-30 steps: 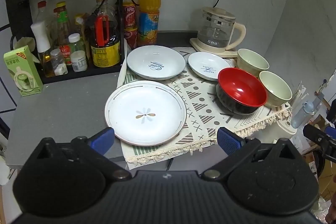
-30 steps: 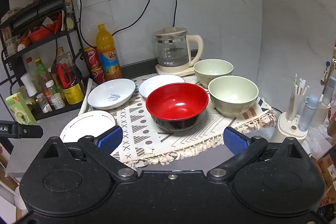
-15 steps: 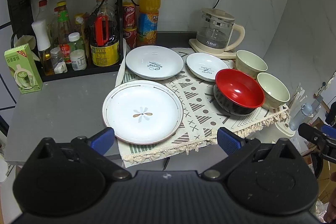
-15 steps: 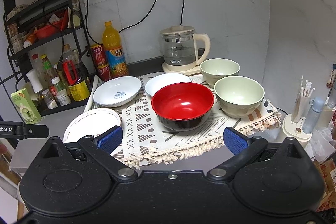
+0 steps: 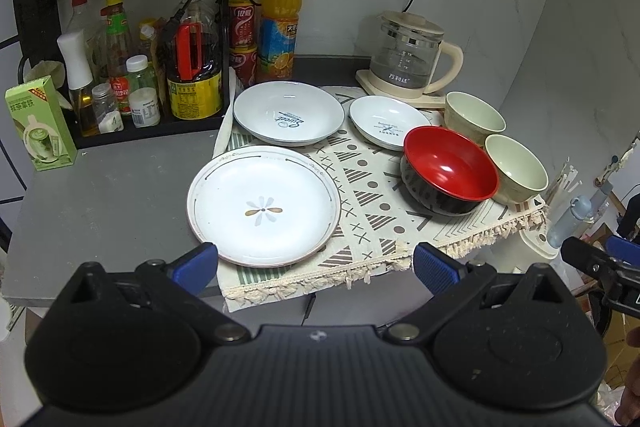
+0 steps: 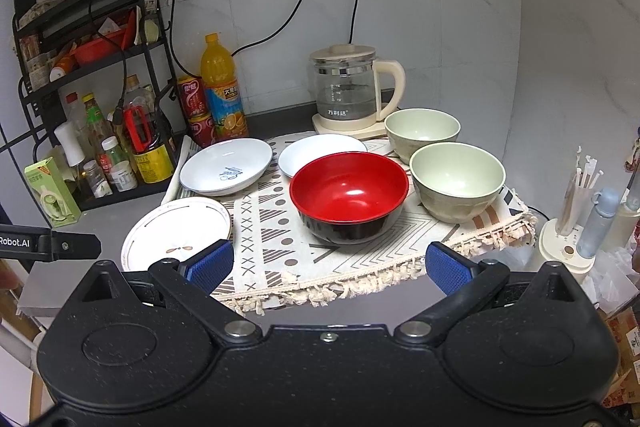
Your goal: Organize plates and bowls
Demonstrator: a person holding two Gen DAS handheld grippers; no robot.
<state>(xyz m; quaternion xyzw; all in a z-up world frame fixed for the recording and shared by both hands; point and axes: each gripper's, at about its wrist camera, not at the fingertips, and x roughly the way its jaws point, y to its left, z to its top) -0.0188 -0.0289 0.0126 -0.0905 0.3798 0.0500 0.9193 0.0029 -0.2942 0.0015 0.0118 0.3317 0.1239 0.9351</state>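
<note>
Three white plates lie on a patterned mat (image 5: 372, 199): a large flower plate (image 5: 264, 205) at the front left, a medium plate with blue print (image 5: 289, 113) behind it, and a small plate (image 5: 388, 122) to its right. A red and black bowl (image 6: 349, 195) stands in front of two pale green bowls, one near (image 6: 458, 181) and one far (image 6: 422, 131). My left gripper (image 5: 316, 265) is open and empty, in front of the flower plate. My right gripper (image 6: 328, 265) is open and empty, in front of the red bowl.
A glass kettle (image 6: 348, 93) stands at the back on the grey counter (image 5: 100, 195). A black rack (image 5: 120, 39) with bottles and jars, an orange drink bottle (image 5: 279, 23), red cans (image 5: 242, 43) and a green carton (image 5: 38, 125) stand at the left. A utensil holder (image 6: 572, 223) stands at the right.
Both grippers have drawn back and risen slightly, so the dishes look a little farther away. Nothing on the counter has moved.
</note>
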